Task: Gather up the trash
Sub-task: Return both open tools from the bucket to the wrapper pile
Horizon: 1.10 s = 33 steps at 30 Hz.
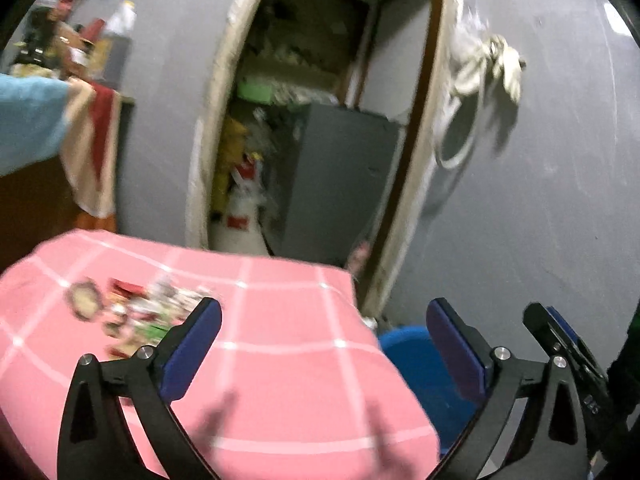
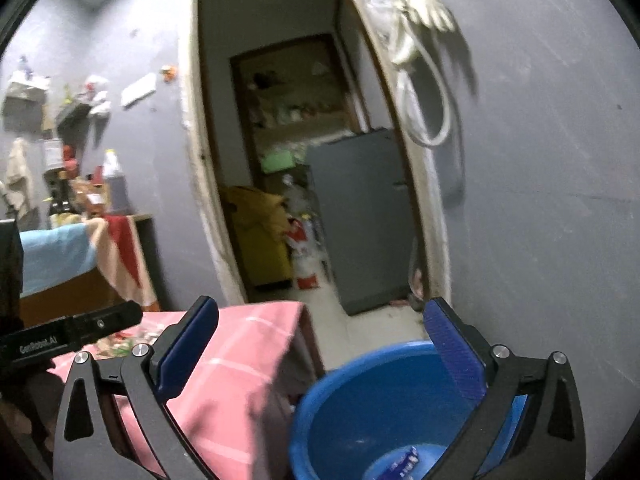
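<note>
A pile of colourful wrappers and scraps (image 1: 132,308) lies on the pink checked tablecloth (image 1: 288,360), to the left; it also shows in the right wrist view (image 2: 120,342). A blue bucket (image 2: 360,408) stands on the floor to the right of the table, with a blue-white wrapper (image 2: 402,466) at its bottom; its rim shows in the left wrist view (image 1: 412,356). My left gripper (image 1: 324,344) is open and empty above the table's right part. My right gripper (image 2: 320,348) is open and empty above the bucket's near rim. The right gripper shows in the left wrist view (image 1: 560,344).
A doorway (image 2: 304,160) ahead opens onto a grey cabinet (image 2: 364,216), a yellow bag and bottles. A side table with cloths and bottles (image 2: 80,216) stands at the left. A white cord (image 2: 420,64) hangs on the grey wall at the right.
</note>
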Each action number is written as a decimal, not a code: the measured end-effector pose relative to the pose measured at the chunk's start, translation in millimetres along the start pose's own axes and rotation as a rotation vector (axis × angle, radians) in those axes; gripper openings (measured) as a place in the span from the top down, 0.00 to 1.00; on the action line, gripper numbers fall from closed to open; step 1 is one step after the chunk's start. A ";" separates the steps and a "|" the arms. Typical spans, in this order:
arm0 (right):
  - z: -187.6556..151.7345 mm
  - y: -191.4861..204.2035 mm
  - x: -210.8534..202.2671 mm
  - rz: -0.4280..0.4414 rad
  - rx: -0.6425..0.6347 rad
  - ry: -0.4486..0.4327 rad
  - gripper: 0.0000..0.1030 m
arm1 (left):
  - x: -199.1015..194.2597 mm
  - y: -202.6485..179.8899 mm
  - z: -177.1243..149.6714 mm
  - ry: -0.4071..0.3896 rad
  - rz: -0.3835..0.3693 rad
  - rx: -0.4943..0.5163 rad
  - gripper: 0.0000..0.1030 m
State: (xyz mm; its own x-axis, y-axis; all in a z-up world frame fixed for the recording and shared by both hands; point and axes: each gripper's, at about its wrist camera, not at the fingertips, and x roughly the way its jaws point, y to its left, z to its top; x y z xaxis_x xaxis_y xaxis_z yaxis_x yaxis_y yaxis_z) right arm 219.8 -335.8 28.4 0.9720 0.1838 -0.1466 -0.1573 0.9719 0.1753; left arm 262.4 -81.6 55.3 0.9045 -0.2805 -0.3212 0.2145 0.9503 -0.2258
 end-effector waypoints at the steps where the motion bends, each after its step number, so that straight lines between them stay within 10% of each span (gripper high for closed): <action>1: 0.6 6.1 -1.5 0.011 -0.011 -0.013 0.00 | -7.7 6.3 1.6 -0.021 0.017 -0.001 0.02; 19: -3.8 124.4 -4.4 0.243 -0.202 -0.105 0.00 | -93.6 102.0 -11.0 -0.140 0.257 0.032 0.02; 33: -18.2 176.0 54.0 0.297 -0.237 0.145 0.00 | -84.0 154.0 -29.4 0.021 0.271 -0.027 0.02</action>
State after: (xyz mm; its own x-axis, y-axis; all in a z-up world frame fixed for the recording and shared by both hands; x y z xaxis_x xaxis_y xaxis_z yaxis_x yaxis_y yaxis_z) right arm 241.4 -152.2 33.6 0.8459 0.4644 -0.2622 -0.4803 0.8771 0.0036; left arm 208.6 84.3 20.4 0.9198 -0.0194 -0.3919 -0.0444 0.9872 -0.1531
